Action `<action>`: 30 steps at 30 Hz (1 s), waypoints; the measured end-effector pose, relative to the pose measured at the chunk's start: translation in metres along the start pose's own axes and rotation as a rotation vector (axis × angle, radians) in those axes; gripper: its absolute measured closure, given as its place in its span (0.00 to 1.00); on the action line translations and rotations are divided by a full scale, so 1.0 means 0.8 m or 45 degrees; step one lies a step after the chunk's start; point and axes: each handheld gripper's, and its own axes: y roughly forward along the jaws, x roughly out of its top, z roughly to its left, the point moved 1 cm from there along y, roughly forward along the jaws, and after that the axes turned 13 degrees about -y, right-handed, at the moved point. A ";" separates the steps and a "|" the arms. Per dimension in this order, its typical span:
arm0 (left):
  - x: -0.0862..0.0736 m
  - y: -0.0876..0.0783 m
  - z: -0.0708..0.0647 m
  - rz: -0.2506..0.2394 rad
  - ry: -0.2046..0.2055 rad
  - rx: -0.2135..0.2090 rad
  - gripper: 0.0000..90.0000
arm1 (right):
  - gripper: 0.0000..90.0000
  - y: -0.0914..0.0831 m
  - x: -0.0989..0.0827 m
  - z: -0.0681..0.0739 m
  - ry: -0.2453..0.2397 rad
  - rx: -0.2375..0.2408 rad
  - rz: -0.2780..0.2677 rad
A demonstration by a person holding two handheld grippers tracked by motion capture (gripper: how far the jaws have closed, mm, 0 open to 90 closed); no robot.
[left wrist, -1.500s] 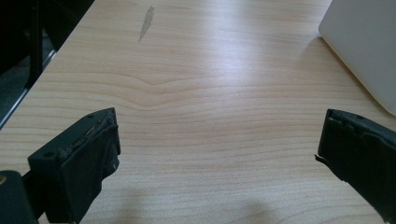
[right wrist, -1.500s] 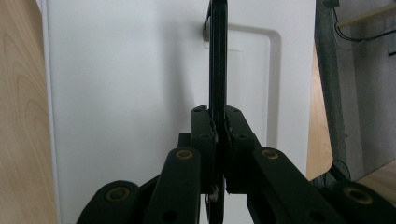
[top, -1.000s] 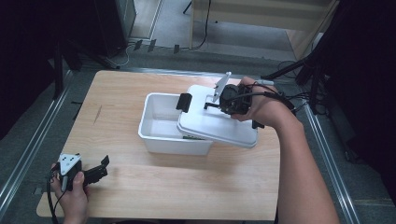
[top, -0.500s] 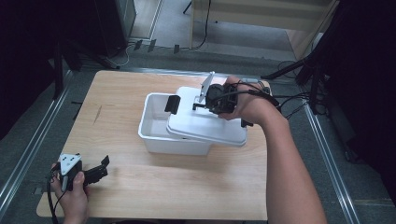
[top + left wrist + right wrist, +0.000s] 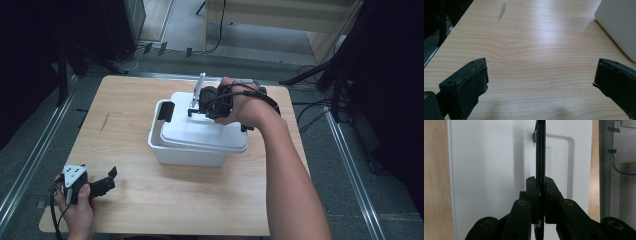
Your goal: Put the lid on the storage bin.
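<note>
A white plastic box stands mid-table with a black latch on its left end. Its white lid lies across the top, slightly askew, leaving a strip of the box's left rim showing. My right gripper is shut on the lid's thin black handle, which stands upright from the lid between the jaws. My left gripper rests low at the table's front left corner, open, with bare wood between its jaws. The box's corner is at the upper right of the left gripper view.
The wooden table carries a dark streak left of the box. Metal rails run along both sides. Cables lie off the right edge, and wooden furniture stands behind.
My right gripper has carried the lid leftward, from hanging off the box's right side to lying over most of the box. The left gripper has stayed put.
</note>
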 end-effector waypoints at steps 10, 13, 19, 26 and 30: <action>0.000 0.000 0.000 0.003 0.002 -0.001 0.00 | 0.95 0.011 0.030 -0.003 -0.040 0.016 -0.019; 0.000 0.000 0.001 0.004 0.001 -0.002 0.00 | 0.95 0.014 0.039 -0.005 -0.057 0.023 -0.023; 0.000 0.000 0.001 0.002 -0.003 -0.002 0.00 | 0.95 0.022 0.043 -0.005 -0.044 0.040 -0.004; 0.000 0.000 0.001 0.000 -0.007 -0.006 0.00 | 0.95 0.030 0.045 -0.007 -0.053 0.048 -0.012; 0.000 0.001 0.001 -0.005 -0.011 -0.007 0.00 | 0.95 0.035 0.048 -0.007 -0.058 0.055 -0.003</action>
